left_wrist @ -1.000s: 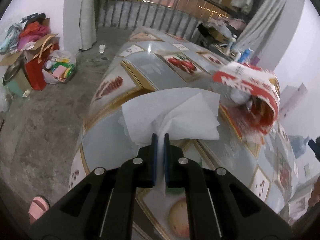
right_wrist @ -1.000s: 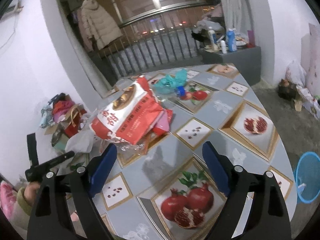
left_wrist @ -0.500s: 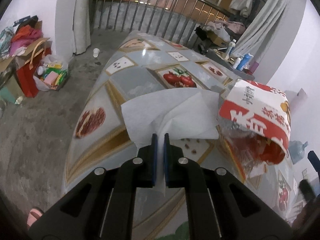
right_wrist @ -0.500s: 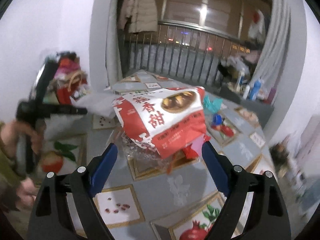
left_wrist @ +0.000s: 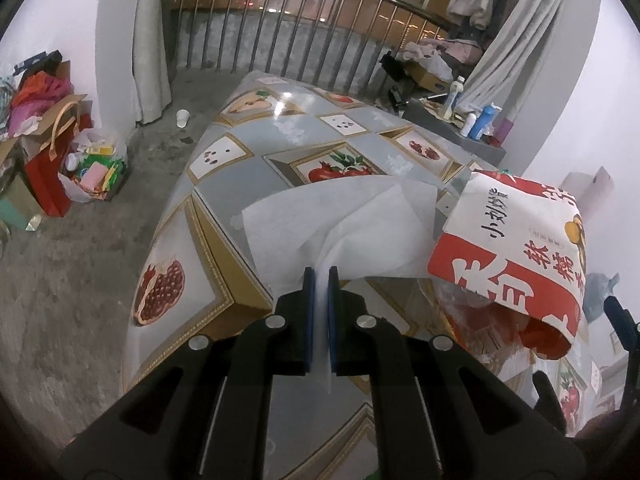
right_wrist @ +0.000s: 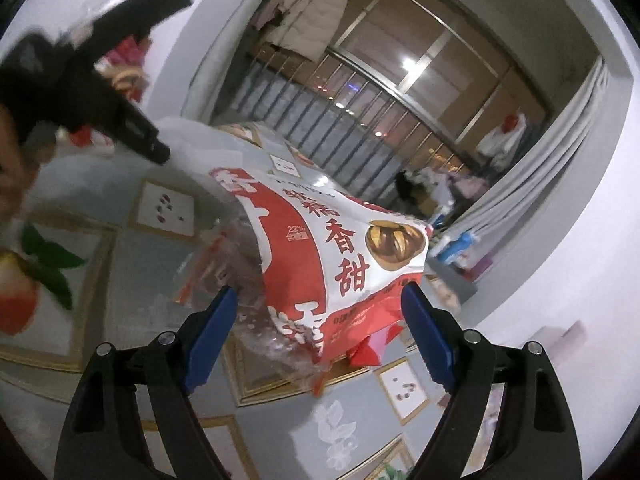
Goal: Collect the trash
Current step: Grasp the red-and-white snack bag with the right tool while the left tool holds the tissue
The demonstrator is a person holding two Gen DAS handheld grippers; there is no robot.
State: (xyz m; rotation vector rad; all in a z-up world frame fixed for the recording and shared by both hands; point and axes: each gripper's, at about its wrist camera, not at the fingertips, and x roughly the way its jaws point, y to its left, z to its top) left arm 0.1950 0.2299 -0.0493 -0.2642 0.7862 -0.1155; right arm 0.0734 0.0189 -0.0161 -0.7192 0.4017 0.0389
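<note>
One thin white tissue (left_wrist: 344, 224), soft and creased, fans out above the tabletop (left_wrist: 224, 216) from the left gripper (left_wrist: 320, 280), whose jaws are closed on its gathered end. Just right of it a glossy red-and-white snack bag (right_wrist: 320, 248) sits between the wide-open jaws of the right gripper (right_wrist: 320, 320). Fruit-print oilcloth covers the tabletop; a railing (left_wrist: 312, 24) stands beyond.

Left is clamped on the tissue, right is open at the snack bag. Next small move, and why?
Probably close the right gripper on the red-and-white printed snack bag: its jaws stand wide open with the bag's lower end between them, on the fruit-patterned table. The left gripper already pinches the white paper tissue, so it can simply hold.
</note>
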